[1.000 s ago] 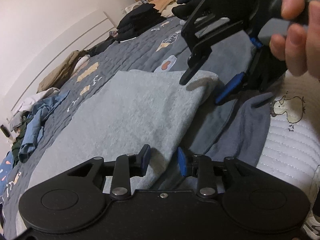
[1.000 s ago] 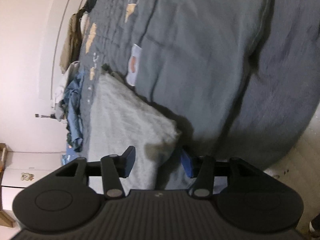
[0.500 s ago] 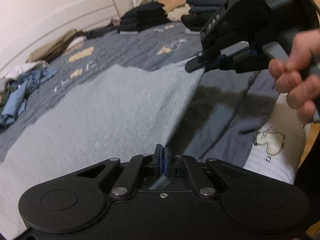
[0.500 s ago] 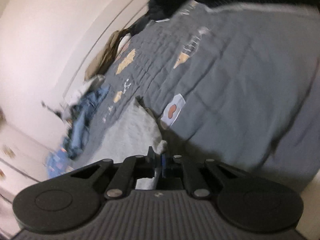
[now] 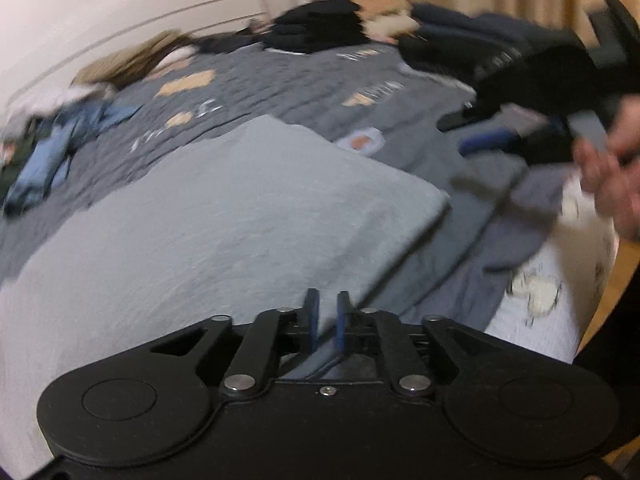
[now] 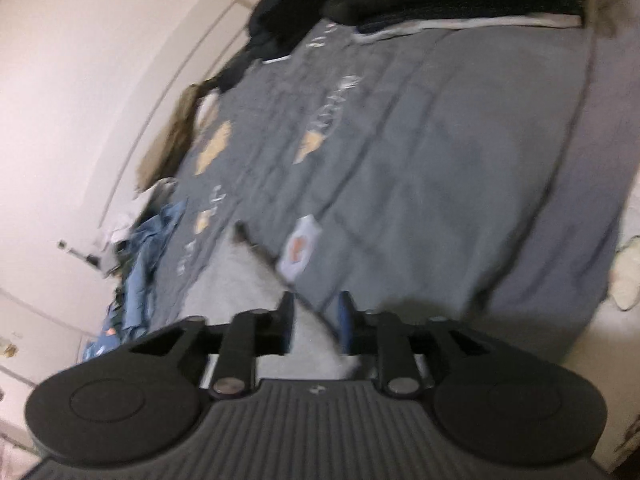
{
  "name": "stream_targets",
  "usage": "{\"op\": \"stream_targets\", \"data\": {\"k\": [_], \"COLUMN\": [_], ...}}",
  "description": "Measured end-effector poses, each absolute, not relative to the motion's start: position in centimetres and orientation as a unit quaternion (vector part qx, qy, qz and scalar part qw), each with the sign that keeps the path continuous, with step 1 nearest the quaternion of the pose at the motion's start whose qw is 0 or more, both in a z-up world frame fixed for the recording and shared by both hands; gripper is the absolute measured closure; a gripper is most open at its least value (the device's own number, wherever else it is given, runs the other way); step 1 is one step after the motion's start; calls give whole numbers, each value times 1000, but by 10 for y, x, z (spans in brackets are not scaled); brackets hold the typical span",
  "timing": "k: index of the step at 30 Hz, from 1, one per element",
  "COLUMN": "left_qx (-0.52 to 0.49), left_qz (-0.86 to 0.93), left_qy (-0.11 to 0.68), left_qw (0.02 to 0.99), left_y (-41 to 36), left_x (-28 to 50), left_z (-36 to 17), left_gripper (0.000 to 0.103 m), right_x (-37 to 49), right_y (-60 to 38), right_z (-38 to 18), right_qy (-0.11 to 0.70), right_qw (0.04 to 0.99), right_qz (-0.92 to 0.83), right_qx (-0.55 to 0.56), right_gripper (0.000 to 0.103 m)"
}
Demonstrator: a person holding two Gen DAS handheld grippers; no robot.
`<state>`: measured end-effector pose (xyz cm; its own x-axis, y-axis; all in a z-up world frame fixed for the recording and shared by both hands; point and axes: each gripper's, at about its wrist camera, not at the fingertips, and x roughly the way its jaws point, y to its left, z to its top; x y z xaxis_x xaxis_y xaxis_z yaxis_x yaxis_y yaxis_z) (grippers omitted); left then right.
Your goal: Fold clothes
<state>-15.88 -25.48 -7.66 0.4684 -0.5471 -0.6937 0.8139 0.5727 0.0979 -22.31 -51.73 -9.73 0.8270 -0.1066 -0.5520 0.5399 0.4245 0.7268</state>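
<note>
A light grey folded garment (image 5: 240, 208) lies flat on the grey quilt (image 5: 280, 84). Its near edge reaches my left gripper (image 5: 326, 320), whose blue pads stand a small gap apart, open, with cloth edges showing in the gap. In the right wrist view the same grey garment (image 6: 240, 276) runs under my right gripper (image 6: 316, 320), which is open with the garment's corner between its fingers. In the left wrist view the right gripper (image 5: 500, 128) is blurred above the garment's far right corner, held by a hand (image 5: 612, 184).
Dark folded clothes (image 5: 320, 28) are piled at the far end of the bed. Blue denim (image 5: 52, 152) and a tan garment (image 5: 132, 60) lie along the wall side. A slate-blue cloth (image 5: 480, 248) and white quilted bedding (image 5: 536, 292) lie at the right edge.
Both grippers were shut on the grey garment's edge half a second ago, holding it lifted. Now both have opened and the garment lies flat on the quilt. Both views are motion-blurred.
</note>
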Motion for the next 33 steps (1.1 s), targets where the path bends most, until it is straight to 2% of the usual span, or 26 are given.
{"op": "stream_targets", "data": {"k": [1,3,12,33], "left_qx": [200,172,68,9], "left_qz": [-406,-397,-343,-234], "left_qy": [317,325,358,379], "left_qw": [834,841,866,895], "left_y": [-250,-241,-194,-103], "left_x": [-156,-149,-119,-92], "left_z": [-73,-67,-48,-51], "left_gripper": [79,73,72,70], "right_x": [-218,-207,-168,-126], "right_y": [-512,-500,-442,-338], "right_z": [-93,-85,-60,-51], "right_qy": [224,239,292,340], "right_qw": [825,848,902,910], "right_qz": [-194,-177,-89,5], "right_qx": [481,439,306,239], "right_gripper": [64,61,54,54]}}
